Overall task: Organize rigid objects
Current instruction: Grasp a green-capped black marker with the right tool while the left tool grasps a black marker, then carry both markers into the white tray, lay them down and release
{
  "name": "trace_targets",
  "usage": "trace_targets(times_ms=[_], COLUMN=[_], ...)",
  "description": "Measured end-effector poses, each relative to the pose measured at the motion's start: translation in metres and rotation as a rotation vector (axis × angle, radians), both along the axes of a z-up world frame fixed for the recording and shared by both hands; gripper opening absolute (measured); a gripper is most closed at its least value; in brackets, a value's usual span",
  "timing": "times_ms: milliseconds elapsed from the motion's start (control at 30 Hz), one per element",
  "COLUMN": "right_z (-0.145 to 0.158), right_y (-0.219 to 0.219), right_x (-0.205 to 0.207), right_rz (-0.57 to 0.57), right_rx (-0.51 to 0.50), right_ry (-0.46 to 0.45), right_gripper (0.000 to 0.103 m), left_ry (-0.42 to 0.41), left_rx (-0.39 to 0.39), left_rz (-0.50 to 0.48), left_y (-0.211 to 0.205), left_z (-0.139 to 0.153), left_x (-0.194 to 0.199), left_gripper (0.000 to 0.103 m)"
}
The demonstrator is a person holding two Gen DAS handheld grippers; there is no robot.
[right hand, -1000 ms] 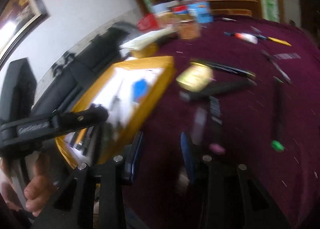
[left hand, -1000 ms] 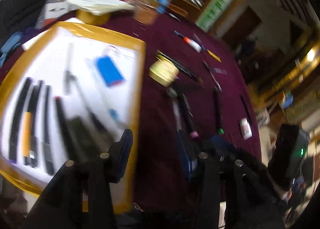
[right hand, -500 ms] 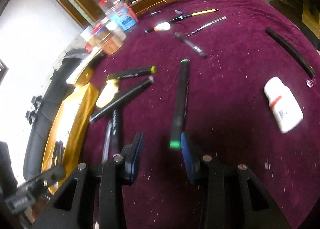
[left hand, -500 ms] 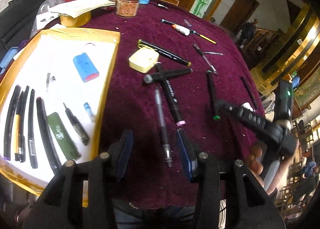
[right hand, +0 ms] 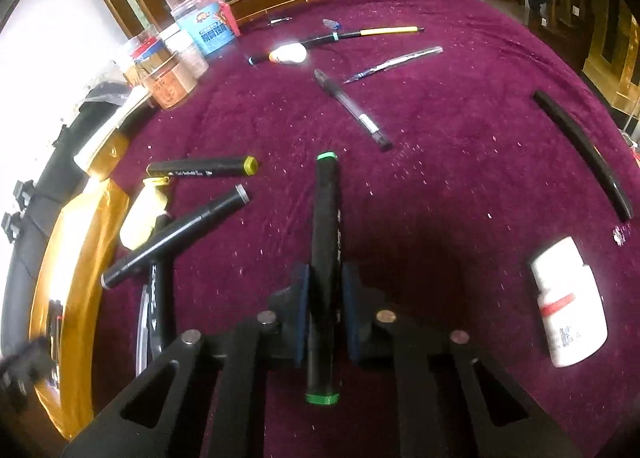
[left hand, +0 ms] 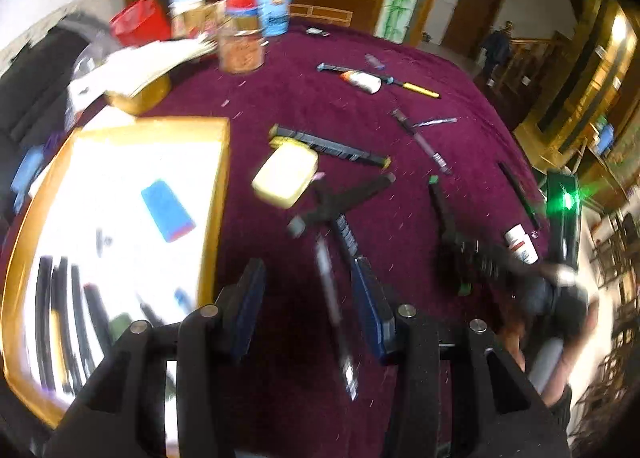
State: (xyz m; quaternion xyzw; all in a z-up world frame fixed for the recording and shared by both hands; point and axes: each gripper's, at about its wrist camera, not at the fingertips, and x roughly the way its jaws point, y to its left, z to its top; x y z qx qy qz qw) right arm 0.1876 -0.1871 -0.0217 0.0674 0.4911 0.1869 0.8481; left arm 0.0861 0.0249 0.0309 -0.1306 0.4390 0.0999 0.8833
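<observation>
Since a moment ago the right gripper [right hand: 325,312] has come over the green-capped black marker [right hand: 326,254]; its jaws are closing, pads touching its barrel, near on the maroon cloth [right hand: 440,177]. Left gripper [left hand: 308,310] hangs half-open, empty.

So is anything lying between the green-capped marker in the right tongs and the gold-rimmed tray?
Yes. Between the green-capped marker and the tray lie a grey-capped marker, a cream case and pens under them.
</observation>
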Motion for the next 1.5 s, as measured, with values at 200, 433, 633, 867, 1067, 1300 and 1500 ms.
trace_targets(times_ms=[200,433,633,867,1067,1300,1500], right_z=[-0.002,-0.002,-0.004,-0.005,-0.003,0.001,0.030], right_y=[-0.009,-0.003,-0.012,-0.015,-0.009,-0.002,0.014], right_x=[-0.033,-0.035,-0.032,-0.031,-0.032,-0.038,-0.069], right_rz=[-0.003,-0.028,-0.023,-0.018,-0.005,-0.006,0.071], right_rx=[0.023,0.001,0.060,0.089,0.043,-0.016,0.047], right_ry=[0.001,-0.028,-0.007,0.005,-0.013,-0.045,-0.146], right_gripper=[0.014,0.014,0.014,0.014,0.014,0.014,0.014], left_ry=[0.062,0.160,0.261,0.276,0.210,0.099,0.001], left_rx=[0.076,0.139,0.264,0.245,-0.039,-0.186,-0.245], left_rz=[-0.107,-0.218,-0.298,-0.277,-0.214,-0.067,0.150], left_y=[-0.011,-0.026,-0.051,-0.059,-0.039,-0.011,0.061], left_z=[-0.010,-0.033,-0.066,-0.070,-0.043,-0.017,0.006], left_x=[0.051,0.103,0.132,0.121,0.063,-0.019,-0.076], left_gripper=[0.042,0.042,0.036,0.012,0.012,0.012,0.012])
